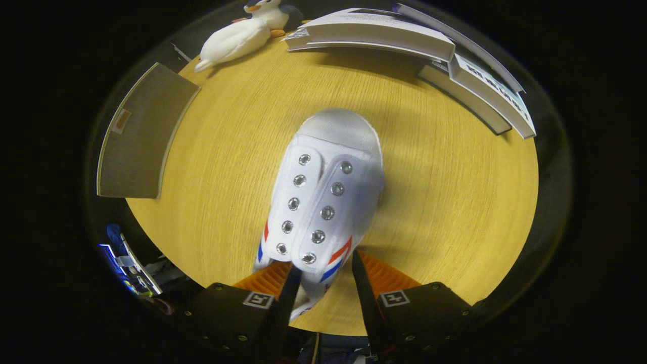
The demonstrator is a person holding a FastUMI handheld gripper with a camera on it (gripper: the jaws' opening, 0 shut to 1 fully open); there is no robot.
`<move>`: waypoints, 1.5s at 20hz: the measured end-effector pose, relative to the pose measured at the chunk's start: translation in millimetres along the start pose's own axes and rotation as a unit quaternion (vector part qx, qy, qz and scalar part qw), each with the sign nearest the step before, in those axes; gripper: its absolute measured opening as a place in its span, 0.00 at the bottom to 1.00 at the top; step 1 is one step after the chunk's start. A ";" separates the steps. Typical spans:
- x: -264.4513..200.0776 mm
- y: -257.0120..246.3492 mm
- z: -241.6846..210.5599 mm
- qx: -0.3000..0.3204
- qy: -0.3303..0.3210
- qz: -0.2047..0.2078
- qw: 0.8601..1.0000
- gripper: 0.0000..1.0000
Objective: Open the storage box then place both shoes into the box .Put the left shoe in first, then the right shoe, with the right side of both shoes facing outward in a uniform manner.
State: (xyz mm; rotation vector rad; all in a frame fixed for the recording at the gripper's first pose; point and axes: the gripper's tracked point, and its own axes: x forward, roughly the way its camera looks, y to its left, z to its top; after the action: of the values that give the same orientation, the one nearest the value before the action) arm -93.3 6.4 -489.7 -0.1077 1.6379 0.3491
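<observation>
White canvas shoe (pixel 323 202) held above bench (pixel 455 212), toe pointing away from claw (pixel 323 273); claw fingers clamp heel-end collar; likely light, soft upper that deforms; grip firmer collar rim, not eyelet flaps; books (pixel 384 33) beyond toe.

Claw-mounted fisheye, close above table (pixel 455 212)

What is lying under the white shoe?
The white shoe lies on the yellow wooden table, its heel end between the fingers of the claw. The tabletop directly beneath the shoe is covered.
</observation>
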 end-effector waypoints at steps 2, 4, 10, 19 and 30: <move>-2.4 -10.4 0.9 0.009 -0.001 -0.016 1.000 0.37; 0.0 -18.2 -5.2 0.064 -0.004 -0.010 0.998 0.05; -20.4 3.7 -12.0 0.122 -0.018 0.070 0.990 0.04; -103.6 40.7 18.4 0.069 -0.064 0.058 0.994 0.04; -168.0 152.5 89.4 -0.022 -0.104 0.119 0.987 0.04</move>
State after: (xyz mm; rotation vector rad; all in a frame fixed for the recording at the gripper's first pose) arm -32.7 153.7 -305.0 0.0909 1.4381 0.5611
